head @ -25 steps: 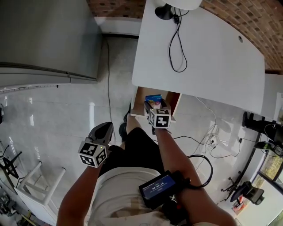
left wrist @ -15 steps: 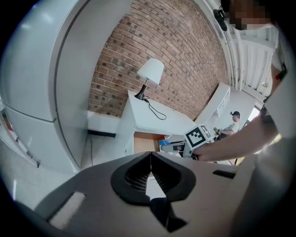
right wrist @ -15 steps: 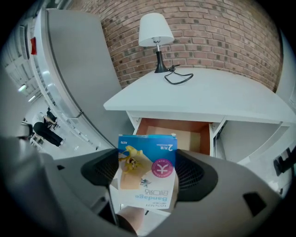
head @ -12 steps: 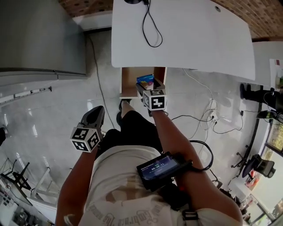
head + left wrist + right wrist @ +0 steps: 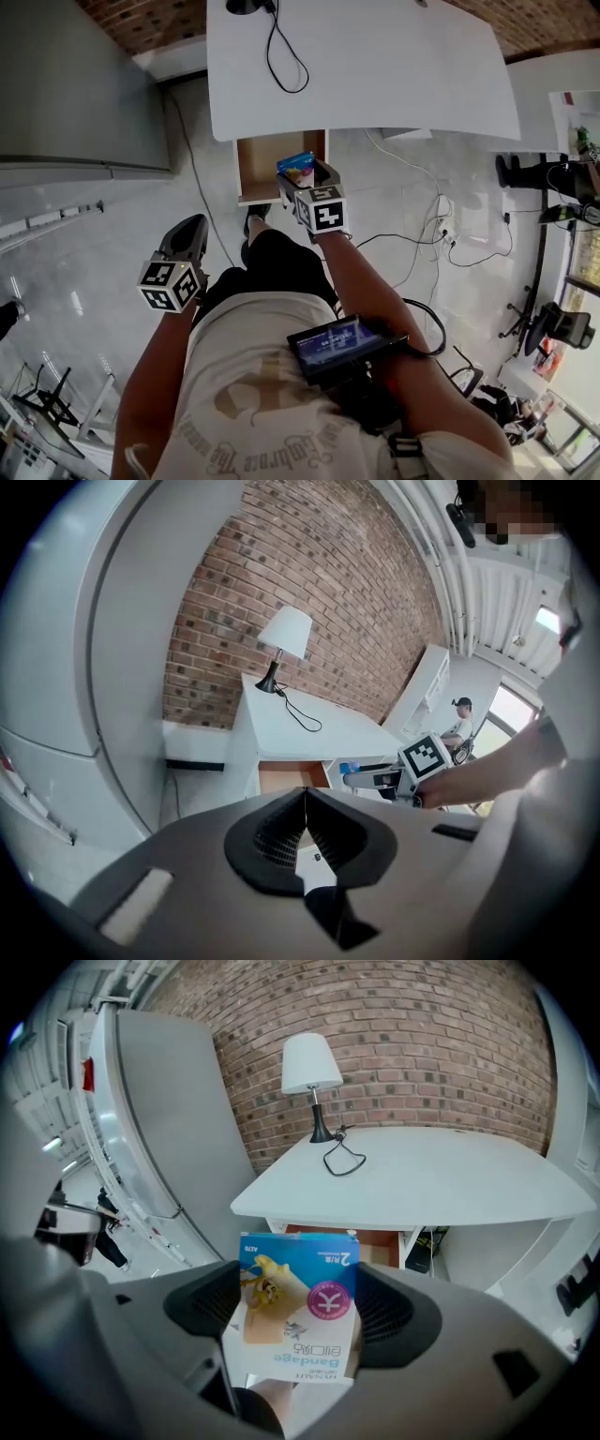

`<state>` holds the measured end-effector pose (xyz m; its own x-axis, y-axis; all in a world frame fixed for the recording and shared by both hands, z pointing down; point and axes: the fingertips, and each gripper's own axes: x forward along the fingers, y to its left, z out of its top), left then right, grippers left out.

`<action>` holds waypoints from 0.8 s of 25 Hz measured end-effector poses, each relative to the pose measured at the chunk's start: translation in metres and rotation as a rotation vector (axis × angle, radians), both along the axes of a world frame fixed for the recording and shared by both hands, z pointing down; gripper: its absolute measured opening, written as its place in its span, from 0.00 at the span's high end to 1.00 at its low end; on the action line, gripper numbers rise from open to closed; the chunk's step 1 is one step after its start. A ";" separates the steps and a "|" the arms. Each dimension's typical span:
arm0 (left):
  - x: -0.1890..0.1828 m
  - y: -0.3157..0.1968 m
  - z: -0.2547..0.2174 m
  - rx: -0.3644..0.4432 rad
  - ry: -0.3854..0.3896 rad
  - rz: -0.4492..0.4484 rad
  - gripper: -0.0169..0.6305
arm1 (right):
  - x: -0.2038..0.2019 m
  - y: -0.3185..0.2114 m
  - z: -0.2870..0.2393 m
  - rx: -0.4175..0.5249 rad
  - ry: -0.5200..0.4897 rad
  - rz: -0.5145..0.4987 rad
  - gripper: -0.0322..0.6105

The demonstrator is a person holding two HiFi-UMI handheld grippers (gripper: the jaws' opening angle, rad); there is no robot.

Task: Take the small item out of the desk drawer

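**Bandage box in the right jaws at the open drawer**

We see the right hand-held gripper (image 5: pixel 305 183) clamped on a small blue and white bandage box (image 5: pixel 298 1279). Its two dark jaws press the box's left and right sides. In the right gripper view the print on the box reads upside down, with the blue band uppermost. In the head view the box overlaps the front right corner of the drawer (image 5: pixel 258 169). The drawer stands pulled out from under the near edge of the white tabletop (image 5: pixel 375 75), and its brown inside is bare where we can see it.

The left hand-held gripper (image 5: pixel 305 827) has its jaws pressed together with nothing between them. It is held low over the pale tiled floor (image 5: pixel 75 244), well apart from the drawer and to its left.

At the far left corner of the tabletop stands a lamp (image 5: pixel 311 1068) with a white shade. Its black cord (image 5: pixel 281 56) loops across the surface. A brick wall (image 5: pixel 422 1026) rises behind. A small screen (image 5: pixel 337 345) is strapped to the right forearm.
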<state>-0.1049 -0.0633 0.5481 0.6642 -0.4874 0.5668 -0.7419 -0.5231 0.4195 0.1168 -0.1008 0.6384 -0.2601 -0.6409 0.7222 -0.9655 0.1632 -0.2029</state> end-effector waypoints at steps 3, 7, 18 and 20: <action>0.002 0.003 -0.003 0.010 -0.001 0.009 0.96 | 0.000 0.003 -0.013 0.028 -0.007 -0.005 0.42; 0.003 0.009 -0.008 0.022 0.001 0.012 0.96 | -0.002 0.012 -0.024 0.041 -0.009 -0.016 0.42; 0.007 0.032 -0.030 0.085 0.025 0.037 0.96 | -0.008 0.030 -0.078 0.150 -0.010 -0.037 0.42; 0.004 0.033 -0.038 0.106 0.036 0.038 0.96 | -0.013 0.032 -0.088 0.179 -0.015 -0.044 0.42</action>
<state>-0.1008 -0.0298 0.5097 0.7020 -0.5175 0.4893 -0.7064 -0.5931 0.3862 0.1036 -0.0684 0.5506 -0.3005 -0.7470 0.5931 -0.9538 0.2397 -0.1813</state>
